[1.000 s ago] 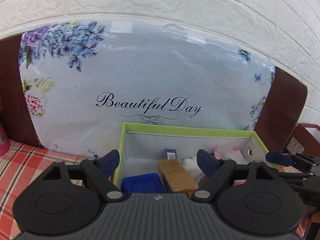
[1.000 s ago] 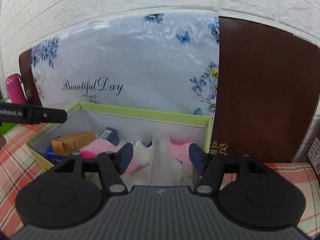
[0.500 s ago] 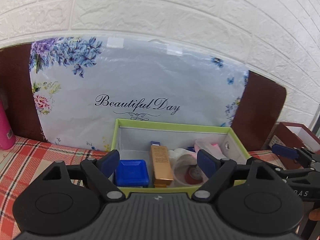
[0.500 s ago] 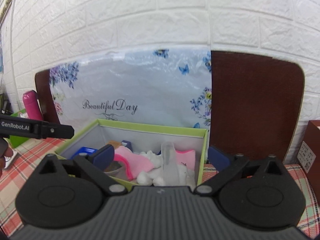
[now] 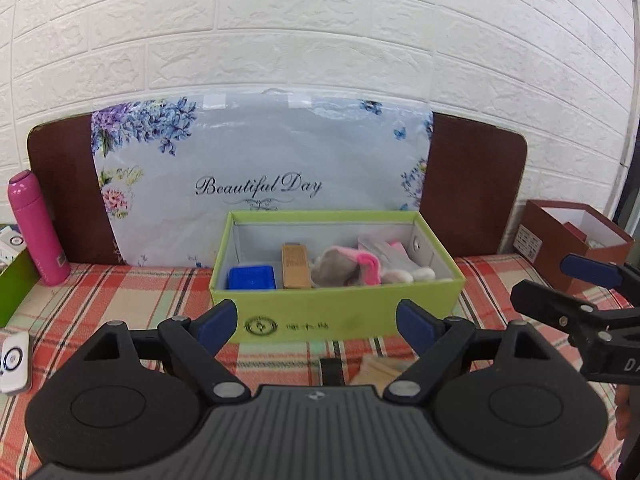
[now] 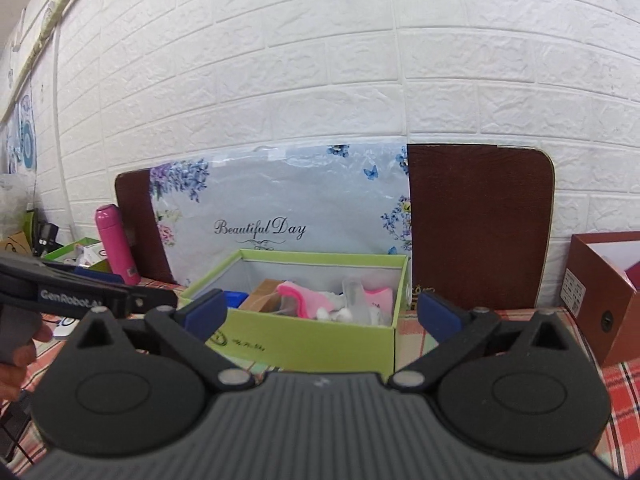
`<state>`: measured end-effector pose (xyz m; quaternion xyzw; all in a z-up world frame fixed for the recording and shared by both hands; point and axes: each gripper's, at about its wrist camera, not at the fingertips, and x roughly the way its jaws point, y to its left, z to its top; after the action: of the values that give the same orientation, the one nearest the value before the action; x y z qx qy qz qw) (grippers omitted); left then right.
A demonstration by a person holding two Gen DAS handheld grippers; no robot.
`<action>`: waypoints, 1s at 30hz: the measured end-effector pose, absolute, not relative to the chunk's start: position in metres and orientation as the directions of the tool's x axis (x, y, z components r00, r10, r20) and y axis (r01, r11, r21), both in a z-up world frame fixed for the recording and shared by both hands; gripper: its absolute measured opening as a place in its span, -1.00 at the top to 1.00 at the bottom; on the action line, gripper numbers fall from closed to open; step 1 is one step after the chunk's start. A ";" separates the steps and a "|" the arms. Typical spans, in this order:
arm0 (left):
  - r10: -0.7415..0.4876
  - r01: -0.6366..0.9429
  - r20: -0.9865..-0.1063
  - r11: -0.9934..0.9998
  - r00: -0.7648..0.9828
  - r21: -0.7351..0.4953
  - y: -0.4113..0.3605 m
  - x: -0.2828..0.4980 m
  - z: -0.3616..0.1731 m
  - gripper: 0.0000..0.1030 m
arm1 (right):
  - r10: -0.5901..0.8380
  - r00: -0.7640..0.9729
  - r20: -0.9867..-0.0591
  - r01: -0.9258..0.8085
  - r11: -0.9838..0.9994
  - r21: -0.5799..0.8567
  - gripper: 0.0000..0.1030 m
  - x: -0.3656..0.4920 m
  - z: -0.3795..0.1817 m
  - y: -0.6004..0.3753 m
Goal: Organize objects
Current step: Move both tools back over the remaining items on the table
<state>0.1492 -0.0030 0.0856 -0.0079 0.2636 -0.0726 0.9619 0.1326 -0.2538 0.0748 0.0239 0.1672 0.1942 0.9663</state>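
both tongs, left (image 5: 316, 322) and right (image 6: 319, 312), hang spread wide and empty before the green box (image 5: 336, 314) on the checked counter (image 5: 120, 300), already packed with small items, so little looks left.

A home setting, by the look of it: a white embossed brick-pattern wall (image 5: 320, 40) at twelve o'clock, a red plaid cloth (image 5: 120, 300) over the surface, and a floral "Beautiful Day" bedding bag (image 5: 260, 168) leaning on a brown padded board (image 6: 480, 224). A pink thermos (image 5: 36, 228) stands at nine o'clock; a brown gift box (image 5: 572, 240) sits at three o'clock.
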 end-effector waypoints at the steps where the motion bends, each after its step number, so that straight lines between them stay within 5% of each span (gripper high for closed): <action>1: -0.150 0.140 -0.508 0.989 0.848 -0.058 -0.004 0.143 0.083 -0.75 | 0.384 0.869 -0.310 -0.367 0.923 0.114 -1.00 0.123 0.073 -0.255; 14: -0.185 0.136 -0.560 0.982 0.808 -0.127 -0.001 0.092 0.044 -0.86 | 0.309 0.877 -0.368 -0.283 0.951 0.125 -1.00 0.057 0.034 -0.266; 30: -0.266 0.239 -0.623 0.962 0.736 -0.129 -0.007 0.070 -0.011 -0.86 | 0.194 0.829 -0.524 -0.252 0.967 -0.040 -1.00 0.034 -0.045 -0.268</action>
<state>0.0698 -0.0072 -0.0108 -0.0200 0.3372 -0.1355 0.9314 0.0337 -0.2677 -0.0449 -0.0537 0.2677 0.1167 0.9549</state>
